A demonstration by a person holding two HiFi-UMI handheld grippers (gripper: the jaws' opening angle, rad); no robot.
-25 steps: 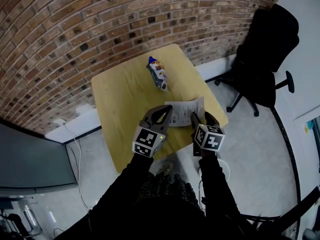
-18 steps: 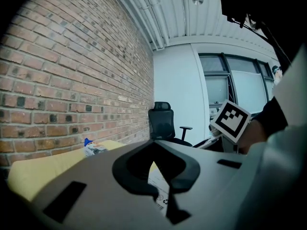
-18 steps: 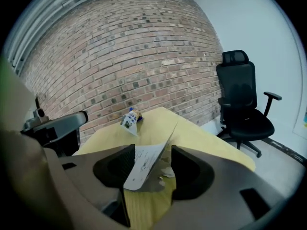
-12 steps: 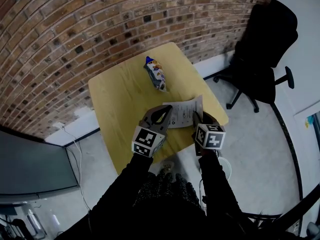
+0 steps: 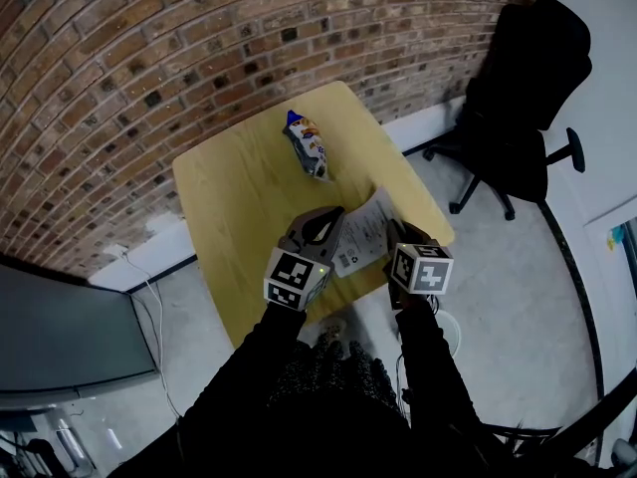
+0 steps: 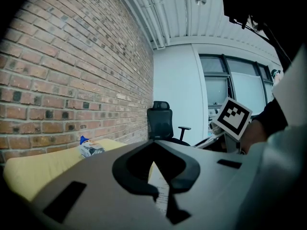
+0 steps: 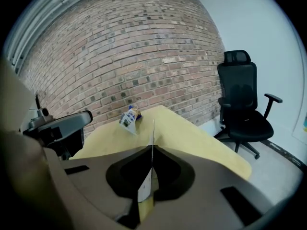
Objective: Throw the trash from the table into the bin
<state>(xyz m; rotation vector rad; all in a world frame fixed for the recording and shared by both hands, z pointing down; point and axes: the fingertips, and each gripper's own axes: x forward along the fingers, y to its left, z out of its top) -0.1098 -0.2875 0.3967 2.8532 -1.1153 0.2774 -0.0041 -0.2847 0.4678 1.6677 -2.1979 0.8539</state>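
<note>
Jaws of my right gripper point(image 7: 152, 150) have just been closing and now clamp the receipt point(image 5: 363, 232), which tilts up off the table's point(image 5: 229, 197) near right edge instead of lying flat. My left gripper point(image 5: 333, 217), jaws together, sits beside it. I judge it ready for the bin.

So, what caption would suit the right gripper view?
Right gripper just closed on a receipt, edge-on over the yellow table; snack packet and office chair beyond.
</note>
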